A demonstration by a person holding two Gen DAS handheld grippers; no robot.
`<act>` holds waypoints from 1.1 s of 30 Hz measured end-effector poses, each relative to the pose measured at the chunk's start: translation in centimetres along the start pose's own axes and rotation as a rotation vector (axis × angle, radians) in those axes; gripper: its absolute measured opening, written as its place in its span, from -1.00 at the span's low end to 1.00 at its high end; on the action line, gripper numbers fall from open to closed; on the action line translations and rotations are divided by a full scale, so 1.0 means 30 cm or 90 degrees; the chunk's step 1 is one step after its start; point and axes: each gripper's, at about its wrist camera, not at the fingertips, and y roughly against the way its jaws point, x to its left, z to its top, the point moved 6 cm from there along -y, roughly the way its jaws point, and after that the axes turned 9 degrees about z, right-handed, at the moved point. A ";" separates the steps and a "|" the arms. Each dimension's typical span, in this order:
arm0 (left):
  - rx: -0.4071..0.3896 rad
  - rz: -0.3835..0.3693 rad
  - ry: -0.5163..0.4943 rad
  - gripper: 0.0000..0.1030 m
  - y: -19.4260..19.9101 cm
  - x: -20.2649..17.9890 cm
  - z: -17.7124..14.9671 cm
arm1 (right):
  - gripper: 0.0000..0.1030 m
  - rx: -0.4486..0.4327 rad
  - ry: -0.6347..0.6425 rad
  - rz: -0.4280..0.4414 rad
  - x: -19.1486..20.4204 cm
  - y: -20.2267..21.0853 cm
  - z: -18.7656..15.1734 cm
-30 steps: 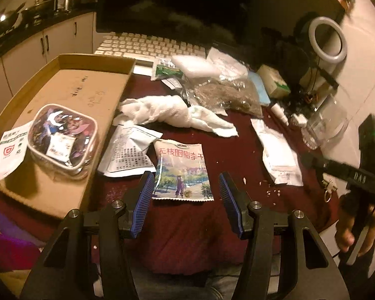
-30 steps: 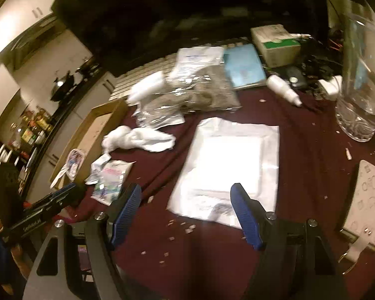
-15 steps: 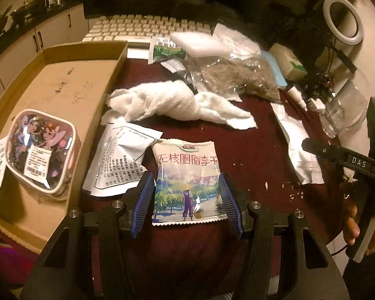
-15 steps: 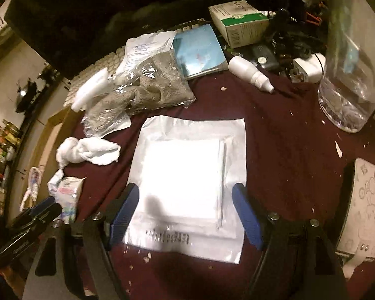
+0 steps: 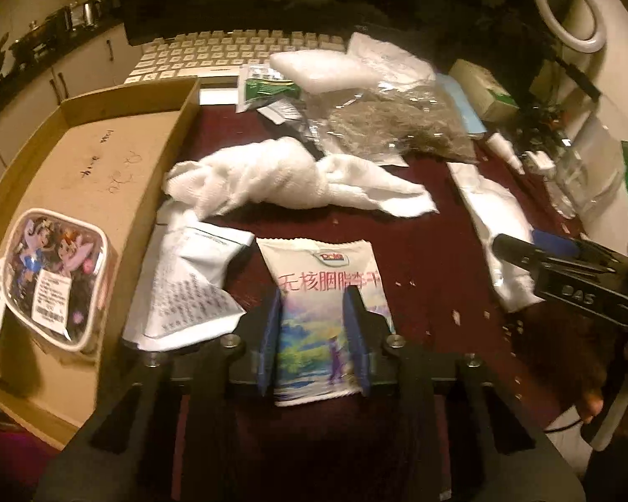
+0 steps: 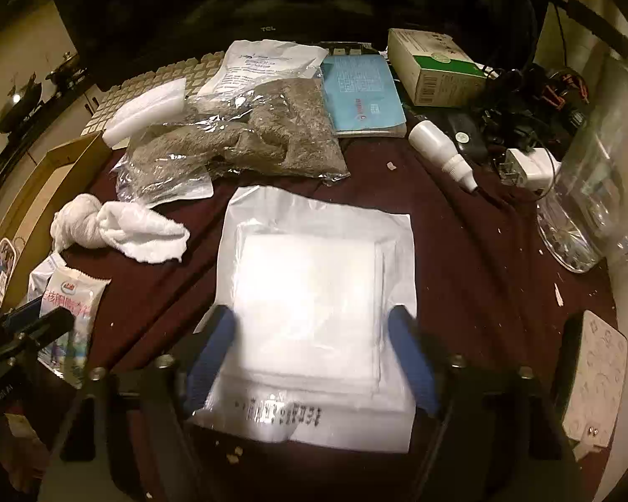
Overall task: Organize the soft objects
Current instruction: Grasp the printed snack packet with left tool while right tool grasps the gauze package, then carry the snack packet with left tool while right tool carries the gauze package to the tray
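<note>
My left gripper (image 5: 312, 295) has its blue jaws closed in on a colourful snack packet (image 5: 322, 263) with Chinese print, lying on the dark red table; the packet also shows in the right wrist view (image 6: 69, 297). My right gripper (image 6: 312, 324) is wide open, its jaws on either side of a flat white sealed gauze pack (image 6: 314, 276). A knotted white towel (image 5: 289, 178) lies behind the snack packet. A white printed pouch (image 5: 188, 288) lies left of it. A clear bag of grey fabric (image 6: 238, 138) lies further back.
A shallow cardboard box (image 5: 104, 159) at the left holds a clear cartoon pouch (image 5: 54, 280). A keyboard (image 5: 230, 52), a green-white carton (image 6: 435, 62), a blue booklet (image 6: 362, 96), a white dropper bottle (image 6: 441, 152), a charger and a glass jug (image 6: 598, 192) crowd the back and right.
My left gripper moved forward over the snack packet and its jaws closed in on it. My right gripper moved forward, so the white gauze pack now lies between its open jaws.
</note>
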 end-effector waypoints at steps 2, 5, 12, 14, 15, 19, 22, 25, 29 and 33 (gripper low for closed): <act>-0.005 -0.014 0.015 -0.55 0.007 0.006 -0.011 | 0.03 -0.010 0.007 -0.001 0.017 0.005 -0.001; -0.010 -0.048 0.046 -0.67 0.023 0.013 -0.015 | -0.20 -0.020 0.004 0.001 0.014 0.010 0.005; -0.016 -0.135 0.101 -0.77 0.067 0.035 -0.025 | -0.44 -0.062 -0.043 0.044 -0.027 0.103 0.000; -0.016 -0.149 0.108 -0.79 0.077 0.039 -0.027 | -0.43 -0.083 -0.047 0.049 -0.035 0.147 0.007; -0.016 -0.156 0.109 -0.79 0.083 0.036 -0.029 | -0.43 -0.086 -0.052 0.058 -0.041 0.163 0.007; -0.023 -0.168 0.098 -0.80 0.107 0.016 -0.041 | -0.42 -0.054 -0.056 0.092 -0.027 0.161 -0.037; -0.018 -0.184 0.115 -0.81 0.107 0.023 -0.056 | -0.42 -0.039 -0.056 0.117 0.002 0.163 -0.091; -0.019 -0.206 0.135 -0.82 0.122 0.046 -0.060 | -0.42 -0.048 -0.038 0.138 0.057 0.187 -0.109; -0.038 -0.209 0.157 -0.82 0.175 0.093 -0.030 | -0.42 -0.076 -0.002 0.182 0.148 0.215 -0.050; -0.079 -0.191 0.178 -0.83 0.273 0.188 0.021 | -0.42 -0.095 0.038 0.238 0.272 0.226 0.044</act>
